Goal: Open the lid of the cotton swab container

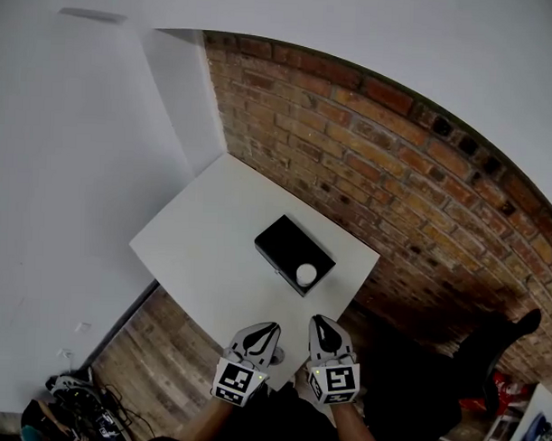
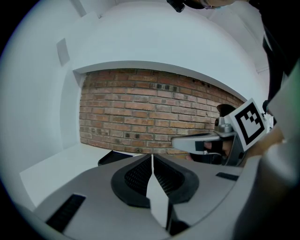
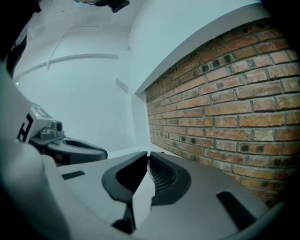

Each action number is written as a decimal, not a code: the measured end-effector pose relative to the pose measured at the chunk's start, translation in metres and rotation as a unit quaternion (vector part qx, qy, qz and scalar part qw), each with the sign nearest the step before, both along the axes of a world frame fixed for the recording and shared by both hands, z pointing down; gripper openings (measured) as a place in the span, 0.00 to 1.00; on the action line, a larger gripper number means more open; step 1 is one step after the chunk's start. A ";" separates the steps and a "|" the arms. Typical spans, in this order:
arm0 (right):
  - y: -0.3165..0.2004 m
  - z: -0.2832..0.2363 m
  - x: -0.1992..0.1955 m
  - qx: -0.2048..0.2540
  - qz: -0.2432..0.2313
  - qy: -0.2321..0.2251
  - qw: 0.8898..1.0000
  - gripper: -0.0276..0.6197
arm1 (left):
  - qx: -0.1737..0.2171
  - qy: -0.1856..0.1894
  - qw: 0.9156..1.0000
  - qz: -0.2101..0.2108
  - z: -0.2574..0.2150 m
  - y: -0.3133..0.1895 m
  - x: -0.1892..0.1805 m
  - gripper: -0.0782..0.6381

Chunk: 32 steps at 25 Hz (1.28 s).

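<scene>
The person's left grey-and-black hand-held gripper (image 1: 271, 330) and right grey-and-black hand-held gripper (image 1: 317, 321) hang side by side, close but not touching, at the near corner of the white square table (image 1: 217, 227); both point forward across the tabletop; each gripper view shows its two ridged jaws pressed fully together with nothing between them, so neither gripper holds anything. Farther out a flat black rectangular tray (image 1: 282, 243) lies on the table, apart from both grippers; the small round white cotton swab container (image 1: 306, 274) sits in the tray's corner nearest the grippers, too small to tell how its lid stands. Beyond the table rises the red-brown brick wall (image 1: 395, 165); pale wooden plank floor (image 1: 154, 346) shows at the lower left.
</scene>
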State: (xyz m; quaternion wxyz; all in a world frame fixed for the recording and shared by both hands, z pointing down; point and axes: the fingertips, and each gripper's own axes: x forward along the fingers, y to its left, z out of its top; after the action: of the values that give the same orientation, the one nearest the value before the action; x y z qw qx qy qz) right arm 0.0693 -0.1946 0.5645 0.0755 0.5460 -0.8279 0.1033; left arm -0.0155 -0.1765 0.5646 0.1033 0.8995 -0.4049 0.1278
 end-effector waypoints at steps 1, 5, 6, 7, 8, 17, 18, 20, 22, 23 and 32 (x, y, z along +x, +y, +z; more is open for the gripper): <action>-0.004 0.003 -0.002 -0.002 -0.004 0.003 1.000 0.08 | -0.001 0.000 1.000 0.000 0.000 -0.002 -0.002 0.14; -0.013 0.020 -0.007 -0.011 -0.011 0.016 1.000 0.08 | -0.011 -0.006 1.000 -0.003 0.008 -0.001 -0.013 0.14; -0.016 0.025 -0.006 -0.016 -0.011 0.020 1.000 0.08 | -0.015 -0.007 1.000 -0.005 0.010 -0.001 -0.016 0.14; -0.019 0.029 -0.006 -0.020 -0.012 0.022 0.999 0.09 | -0.017 -0.008 1.000 -0.006 0.012 -0.002 -0.018 0.14; -0.023 0.034 -0.006 -0.025 -0.014 0.023 0.999 0.11 | -0.020 -0.009 1.000 -0.008 0.014 -0.002 -0.020 0.14; -0.049 0.067 -0.009 -0.048 -0.006 0.034 0.998 0.29 | -0.044 -0.022 0.999 -0.009 0.031 0.001 -0.037 0.14; -0.052 0.069 -0.008 -0.045 -0.001 0.036 0.998 0.29 | -0.046 -0.024 0.999 -0.008 0.034 0.002 -0.038 0.14; -0.057 0.073 -0.005 -0.034 0.010 0.040 0.999 0.31 | -0.051 -0.026 0.998 -0.009 0.037 0.003 -0.041 0.14; -0.062 0.078 -0.003 -0.028 0.018 0.044 0.998 0.33 | -0.055 -0.029 0.998 -0.010 0.041 0.003 -0.045 0.14; -0.065 0.082 -0.003 -0.028 0.021 0.046 0.998 0.35 | -0.056 -0.030 0.998 -0.011 0.043 0.003 -0.046 0.14; -0.084 0.113 0.001 -0.042 0.040 0.063 0.996 0.43 | -0.069 -0.035 0.997 -0.016 0.053 0.003 -0.057 0.14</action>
State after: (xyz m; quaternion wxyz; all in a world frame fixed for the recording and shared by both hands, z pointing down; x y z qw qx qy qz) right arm 0.0705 -0.2788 0.6780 0.1459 0.5808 -0.7938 0.1061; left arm -0.0724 -0.1731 0.6177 0.1524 0.8788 -0.4127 0.1851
